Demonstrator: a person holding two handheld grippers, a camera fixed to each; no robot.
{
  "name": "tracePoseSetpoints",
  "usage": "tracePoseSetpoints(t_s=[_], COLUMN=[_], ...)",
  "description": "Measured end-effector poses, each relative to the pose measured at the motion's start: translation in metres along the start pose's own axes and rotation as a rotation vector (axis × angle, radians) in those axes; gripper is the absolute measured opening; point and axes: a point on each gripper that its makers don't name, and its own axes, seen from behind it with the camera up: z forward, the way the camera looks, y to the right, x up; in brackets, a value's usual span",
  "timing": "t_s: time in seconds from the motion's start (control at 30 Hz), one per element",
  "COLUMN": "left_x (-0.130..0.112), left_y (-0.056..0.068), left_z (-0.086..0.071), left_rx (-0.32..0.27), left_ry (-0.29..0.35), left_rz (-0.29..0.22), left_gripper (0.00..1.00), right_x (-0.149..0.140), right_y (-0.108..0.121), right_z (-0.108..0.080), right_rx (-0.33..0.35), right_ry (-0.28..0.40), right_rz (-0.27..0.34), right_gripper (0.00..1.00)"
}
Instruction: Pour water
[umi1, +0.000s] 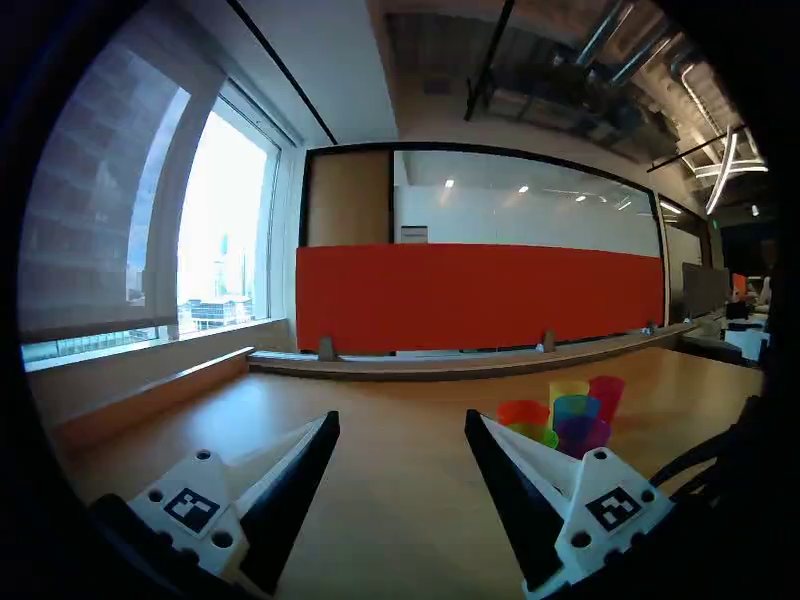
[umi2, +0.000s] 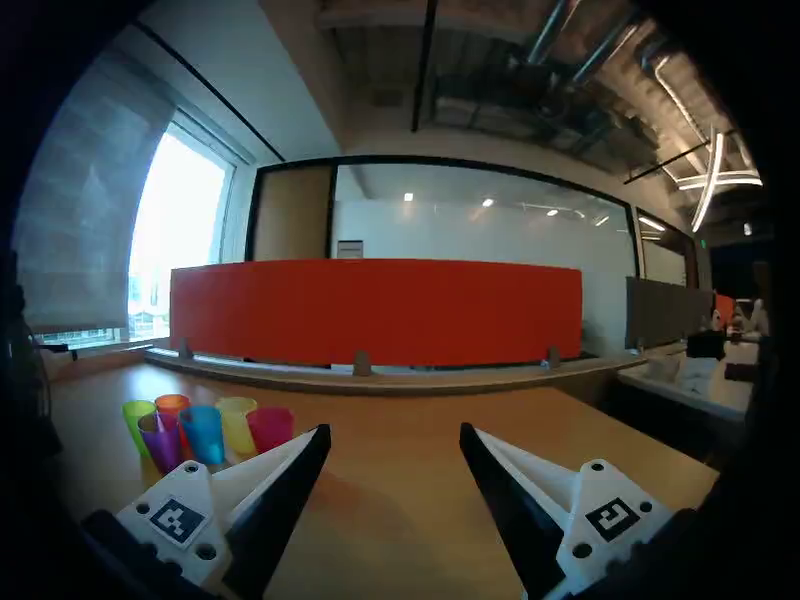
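Nearby, coloured cups (umi2: 204, 432) cluster before an orange divider (umi2: 375, 310).

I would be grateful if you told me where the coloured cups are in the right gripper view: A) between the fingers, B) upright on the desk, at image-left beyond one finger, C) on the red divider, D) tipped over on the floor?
B: the coloured cups stand upright on the wooden desk at image-left, beyond one finger of the open right gripper, which holds nothing.
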Motion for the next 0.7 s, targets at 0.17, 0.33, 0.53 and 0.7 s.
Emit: tracePoseSetpoints(t_s=[0.17,0.33,0.53,0.7], left_x=[0.012,0.028,0.050,0.073], left_y=[0.003,0.005,0.004,0.003], left_z=[0.004,0.009,0.015,0.021], left_rx=[-0.014,-0.024,-0.032,-0.046], left_ry=[-0.003,-0.004,-0.003,-0.002], left_rz=[0.010,0.018,0.025,0.024], left_gripper=[0.93,0.93,0.93,0.93], right_x=[0.023,0.043,0.062,0.077], right_y=[-0.004,-0.009,-0.013,-0.015], right_z=[0.003,0.008,0.013,0.019], right_rx=[0.008,0.017,0.032,0.044], right_ry=[0.008,0.015,0.011,0.006], right_rz=[-0.015,-0.038,-0.040,-0.028], right_gripper=[1.00,1.00,1.00,1.00])
